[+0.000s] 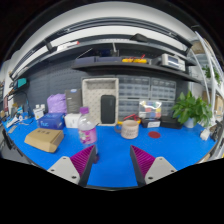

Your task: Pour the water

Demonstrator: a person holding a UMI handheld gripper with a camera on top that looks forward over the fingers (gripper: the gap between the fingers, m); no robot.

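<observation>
**Open-jawed and lined up short of the bottle**

At my nine o'clock, on the bright blue tabletop, lies a flat tan cardboard box, with a blue plastic bin behind it and a purple bag-like bundle farther back; what they hold I cannot tell. They sit off my path, so I judge they are not part of this job.

Next, at about eleven o'clock, just beyond my left finger, stands the clear plastic water bottle with a pale cap, upright and apart from me. Whether it is full I cannot make out. I take it as the thing to pour from.

My gripper is empty, its jaws spread wide, magenta pads facing each other over bare blue surface. Nothing is between them.

At one o'clock, beyond my right finger, sits a short beige round container, open-topped as far as I can see, its contents hidden. It stands near the bottle, likely the receiver.

At three o'clock a green leafy potted plant stands well apart.
</observation>
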